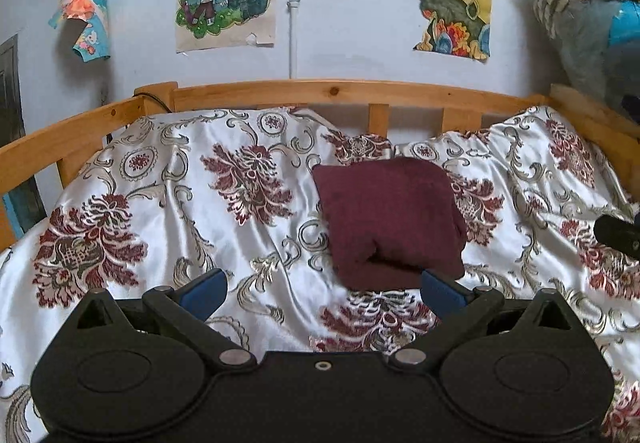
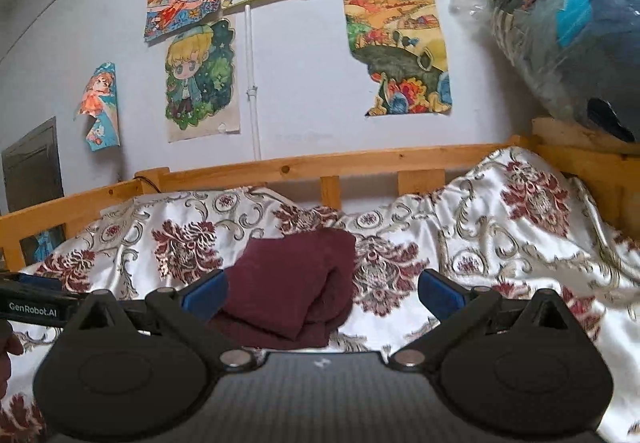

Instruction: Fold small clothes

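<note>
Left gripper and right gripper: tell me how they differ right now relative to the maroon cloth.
The left gripper has the maroon cloth ahead and toward its right finger, whose blue pad sits at the cloth's near edge; the right gripper has the cloth toward its left finger. The left gripper's body is plain black; the right gripper's is woven grey. Both are open, holding nothing, above the flowered bedspread.

My left gripper is matte black plastic: a broad body with two rounded lobes, each bearing a raised oval disc, and a small metal ring at its middle. Two black linkage arms pivot on silver pins and end in blue pads. My right gripper is built the same, though its centre panel has a woven grey texture. In the right view, my left gripper's side carries white lettering, "GenRobot.AI".
</note>
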Tool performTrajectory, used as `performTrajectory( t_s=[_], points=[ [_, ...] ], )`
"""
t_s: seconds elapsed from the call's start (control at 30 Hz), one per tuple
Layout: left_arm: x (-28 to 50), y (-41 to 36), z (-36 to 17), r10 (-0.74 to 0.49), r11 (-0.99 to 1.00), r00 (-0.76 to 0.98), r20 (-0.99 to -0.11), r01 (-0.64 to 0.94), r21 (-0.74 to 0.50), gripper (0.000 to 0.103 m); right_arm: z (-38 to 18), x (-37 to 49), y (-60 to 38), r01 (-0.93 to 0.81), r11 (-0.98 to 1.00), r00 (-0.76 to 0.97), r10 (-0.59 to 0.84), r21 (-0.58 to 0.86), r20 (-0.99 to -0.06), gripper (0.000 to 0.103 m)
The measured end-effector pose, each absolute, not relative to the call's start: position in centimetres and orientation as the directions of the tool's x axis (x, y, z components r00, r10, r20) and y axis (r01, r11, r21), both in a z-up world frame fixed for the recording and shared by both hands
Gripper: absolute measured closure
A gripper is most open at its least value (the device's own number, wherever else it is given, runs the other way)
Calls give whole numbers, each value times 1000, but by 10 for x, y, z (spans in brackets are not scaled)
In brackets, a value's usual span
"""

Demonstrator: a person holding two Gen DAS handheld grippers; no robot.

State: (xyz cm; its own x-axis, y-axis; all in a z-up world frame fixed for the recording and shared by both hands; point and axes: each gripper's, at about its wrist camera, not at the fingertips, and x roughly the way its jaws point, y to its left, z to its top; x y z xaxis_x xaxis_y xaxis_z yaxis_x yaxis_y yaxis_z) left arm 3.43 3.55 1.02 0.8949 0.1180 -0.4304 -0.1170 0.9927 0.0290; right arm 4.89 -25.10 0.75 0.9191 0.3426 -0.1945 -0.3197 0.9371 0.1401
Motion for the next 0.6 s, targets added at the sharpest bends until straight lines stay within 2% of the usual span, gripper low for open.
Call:
performTrajectory(
  t_s=[0.2, 0.6],
  points=[
    [31, 37, -5, 139, 989, 875, -464, -151, 11, 1, -17, 55, -247, -337, 922, 886, 379, 190, -267, 0],
    [28, 37, -6, 163, 985, 874, -457, -167, 32, 1, -23, 56, -241, -342, 923, 878, 381, 176, -290, 0]
  ],
)
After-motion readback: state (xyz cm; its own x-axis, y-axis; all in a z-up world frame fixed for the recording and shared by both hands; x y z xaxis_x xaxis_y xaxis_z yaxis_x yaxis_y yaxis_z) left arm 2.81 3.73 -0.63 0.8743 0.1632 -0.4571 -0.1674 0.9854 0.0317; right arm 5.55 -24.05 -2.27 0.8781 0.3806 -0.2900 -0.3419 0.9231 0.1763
